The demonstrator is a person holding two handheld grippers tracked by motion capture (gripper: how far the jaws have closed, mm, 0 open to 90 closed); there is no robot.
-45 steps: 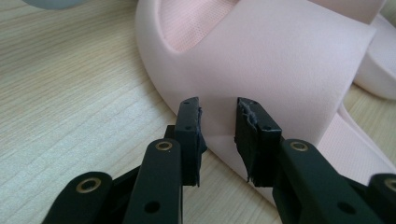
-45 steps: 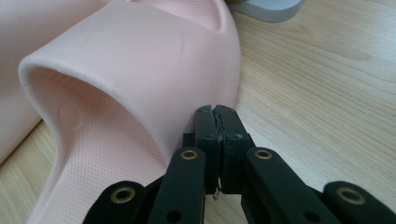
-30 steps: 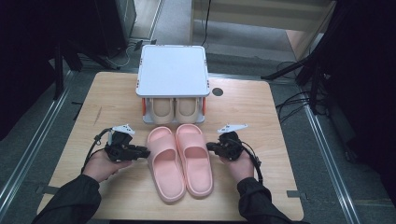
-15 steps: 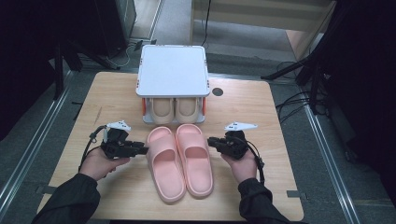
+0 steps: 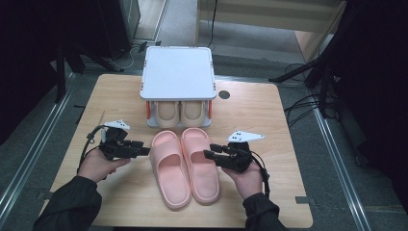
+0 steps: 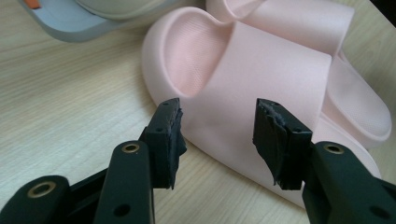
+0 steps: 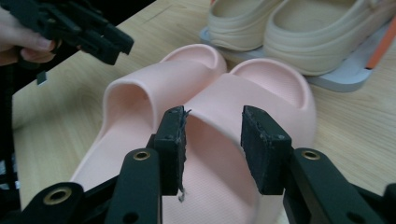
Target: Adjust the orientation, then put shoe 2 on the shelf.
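Pink slippers, one pair, lying side by side on the desk, toes toward the shoe rack. The pair sits between the two grippers, flanked on either side.

Left gripper, held in the person's left hand: just beside the outer edge of the left slipper, jaws pointing at its strap. Jaws apart, having just been opening; nothing is pinched between them, and whether the pads touch the slipper cannot be told.

Right gripper, held in the right hand: near the outer edge of the right slipper, jaws aimed across its strap. Jaws apart, having just been opening; the strap shows beyond the gap, not gripped.

Shoe rack: white top, orange posts, standing beyond the slipper toes, farther from both grippers.

Beige shoes, one pair, on the lower shelf of the rack, facing the pink pair.
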